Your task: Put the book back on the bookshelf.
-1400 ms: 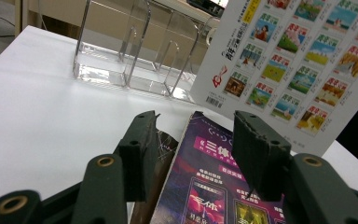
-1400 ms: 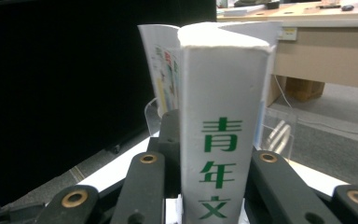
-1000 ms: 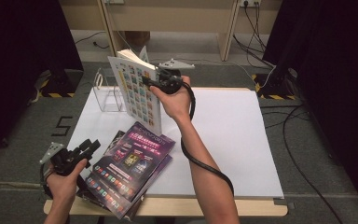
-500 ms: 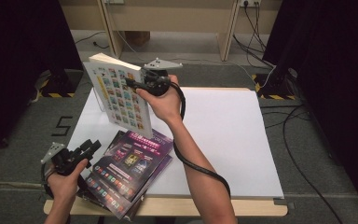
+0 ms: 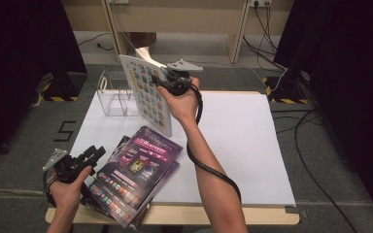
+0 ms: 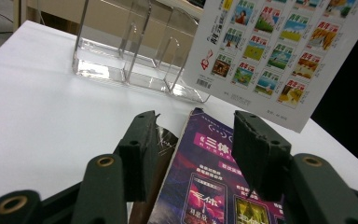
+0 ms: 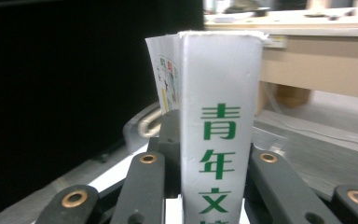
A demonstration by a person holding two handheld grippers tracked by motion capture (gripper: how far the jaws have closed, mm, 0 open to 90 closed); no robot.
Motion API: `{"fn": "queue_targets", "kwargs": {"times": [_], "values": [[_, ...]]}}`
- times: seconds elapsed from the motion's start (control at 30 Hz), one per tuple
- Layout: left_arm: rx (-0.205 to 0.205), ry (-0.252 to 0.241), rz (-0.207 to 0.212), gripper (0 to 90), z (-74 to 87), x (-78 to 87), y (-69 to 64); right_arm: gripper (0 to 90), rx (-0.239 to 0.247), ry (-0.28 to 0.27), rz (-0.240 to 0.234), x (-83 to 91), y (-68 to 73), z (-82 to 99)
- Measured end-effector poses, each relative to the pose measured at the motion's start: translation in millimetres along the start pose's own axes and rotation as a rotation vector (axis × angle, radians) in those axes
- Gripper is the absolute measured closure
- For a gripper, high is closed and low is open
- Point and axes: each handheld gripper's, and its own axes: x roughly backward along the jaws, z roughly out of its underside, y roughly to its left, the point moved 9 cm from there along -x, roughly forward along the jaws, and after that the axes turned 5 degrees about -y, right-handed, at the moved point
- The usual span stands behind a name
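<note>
White-spined glossy book (image 5: pixel 148 92) sits clamped in the right gripper (image 5: pixel 167 81) above the smooth white table (image 5: pixel 243 136); the left gripper (image 5: pixel 90 158), jaws apart, rests by purple magazines (image 5: pixel 141 165).

claw (image 6: pixel 193 154): black jaws, brass rivets | top: grey three-cornered plate (image 5: pixel 183 65) | cable (image 5: pixel 213 170): black

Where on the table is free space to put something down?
The white table is bare to the right of the right arm. The left side is crowded: the clear rack at the back, purple magazines in front, a narrow strip between.
</note>
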Motion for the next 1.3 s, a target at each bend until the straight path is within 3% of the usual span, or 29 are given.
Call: {"fn": "queue_targets", "kwargs": {"times": [0.1, 0.17, 0.37, 0.47, 0.77, 1.1, 1.3], "values": [[-0.003, 0.006, 0.005, 49.2, 2.1, -2.1, -2.2, 74.3, -0.001, -0.002, 0.063, 2.3, -14.8, 4.6], [-0.003, 0.010, 0.007, 49.2, 3.3, -2.6, -2.9, 74.3, -0.027, -0.010, 0.073, 4.0, -21.9, 6.3], [-0.004, 0.014, 0.011, 49.2, 5.0, -3.1, -3.6, 74.2, 0.003, -0.006, 0.163, 1.9, -26.8, 9.7], [-0.002, 0.016, 0.011, 49.2, 5.7, -3.3, -3.5, 74.2, 0.004, -0.010, 0.170, -4.0, -19.9, 9.1], [-0.002, 0.021, 0.015, 49.2, 7.3, -3.2, -4.3, 74.2, -0.052, -0.024, 0.197, -24.7, -5.3, 9.2], [-0.003, 0.023, 0.015, 49.1, 7.6, -3.3, -3.6, 74.1, -0.015, -0.078, 0.198, -40.1, 2.5, -0.7], [-0.007, 0.021, 0.013, 49.1, 7.7, -3.0, -2.4, 74.1, -0.016, -0.093, 0.221, -51.1, -3.5, 10.8]]}}
